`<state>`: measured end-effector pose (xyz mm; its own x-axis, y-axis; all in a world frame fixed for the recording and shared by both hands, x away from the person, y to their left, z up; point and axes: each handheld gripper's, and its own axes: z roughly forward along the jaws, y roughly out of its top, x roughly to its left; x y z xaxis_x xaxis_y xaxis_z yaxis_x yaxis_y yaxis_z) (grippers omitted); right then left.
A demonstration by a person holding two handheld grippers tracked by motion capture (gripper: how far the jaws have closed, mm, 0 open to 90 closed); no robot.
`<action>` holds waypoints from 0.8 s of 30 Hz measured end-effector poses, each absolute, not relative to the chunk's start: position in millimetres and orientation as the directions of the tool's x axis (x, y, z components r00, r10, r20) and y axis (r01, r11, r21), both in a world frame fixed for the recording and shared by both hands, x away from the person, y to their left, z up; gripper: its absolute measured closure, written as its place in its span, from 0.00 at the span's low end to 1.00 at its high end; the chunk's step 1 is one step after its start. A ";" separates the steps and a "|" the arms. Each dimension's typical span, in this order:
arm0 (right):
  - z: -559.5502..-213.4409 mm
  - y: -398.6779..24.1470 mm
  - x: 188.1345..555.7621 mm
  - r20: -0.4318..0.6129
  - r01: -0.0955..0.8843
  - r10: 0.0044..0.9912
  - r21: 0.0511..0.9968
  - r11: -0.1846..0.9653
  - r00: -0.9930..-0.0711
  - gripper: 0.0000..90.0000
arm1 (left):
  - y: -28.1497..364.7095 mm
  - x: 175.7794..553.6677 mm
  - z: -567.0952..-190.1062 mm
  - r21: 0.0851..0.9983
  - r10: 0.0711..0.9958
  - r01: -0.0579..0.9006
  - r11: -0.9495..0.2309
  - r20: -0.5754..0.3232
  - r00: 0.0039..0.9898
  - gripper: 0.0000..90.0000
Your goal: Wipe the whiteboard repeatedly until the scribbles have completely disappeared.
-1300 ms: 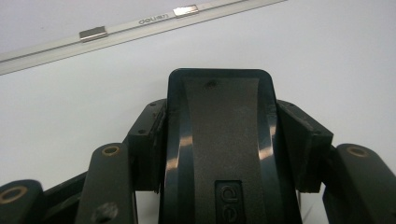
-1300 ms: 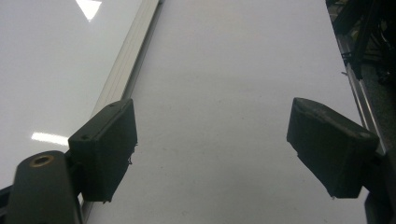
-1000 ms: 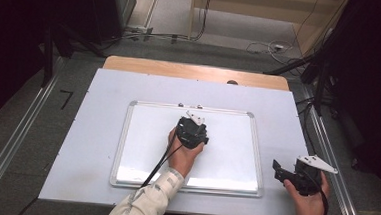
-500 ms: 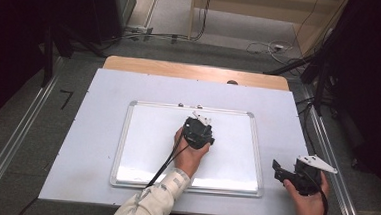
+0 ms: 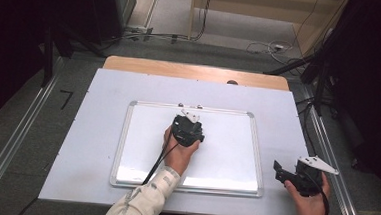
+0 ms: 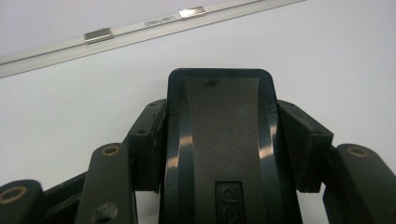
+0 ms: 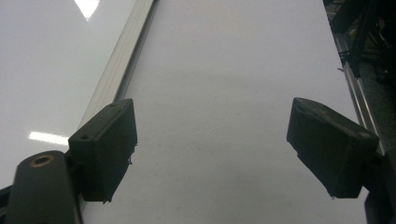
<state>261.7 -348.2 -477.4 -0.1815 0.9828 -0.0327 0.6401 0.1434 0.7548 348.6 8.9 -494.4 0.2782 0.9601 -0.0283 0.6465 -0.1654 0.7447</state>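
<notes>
My left gripper (image 5: 189,130) clamps a black eraser (image 6: 219,140) between both pads, pressed flat on the whiteboard (image 5: 225,155) near its top rail. My right gripper (image 7: 212,144) gapes wide, off the whiteboard's right edge.

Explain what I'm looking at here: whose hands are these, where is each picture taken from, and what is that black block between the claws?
No robot arm here: a person holds a hand-held claw in each hand. The high view looks down from above the person's side of the table. The other two cameras ride on the claws and look along their black jaws.

On the pale grey table top lies a white, silver-framed whiteboard. The left claw is over the board, shut on a black plastic whiteboard eraser; that is the block between its jaws in the left gripper view. The right claw sits right of the board near the table's edge; in the right gripper view its jaws stand wide apart with nothing between them.
</notes>
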 end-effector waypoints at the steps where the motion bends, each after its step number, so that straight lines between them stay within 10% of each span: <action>1: -477.4 -348.0 261.8 -0.034 0.640 0.983 0.754 0.144 -0.182 0.17 | 12.4 348.5 -494.5 0.745 0.962 0.647 -0.160 -0.030 0.273 0.46; 24: -476.8 -346.9 261.6 -0.035 0.641 0.983 0.754 0.145 -0.180 0.17 | 13.1 352.1 -494.6 0.745 0.964 0.646 -0.168 -0.012 0.264 0.46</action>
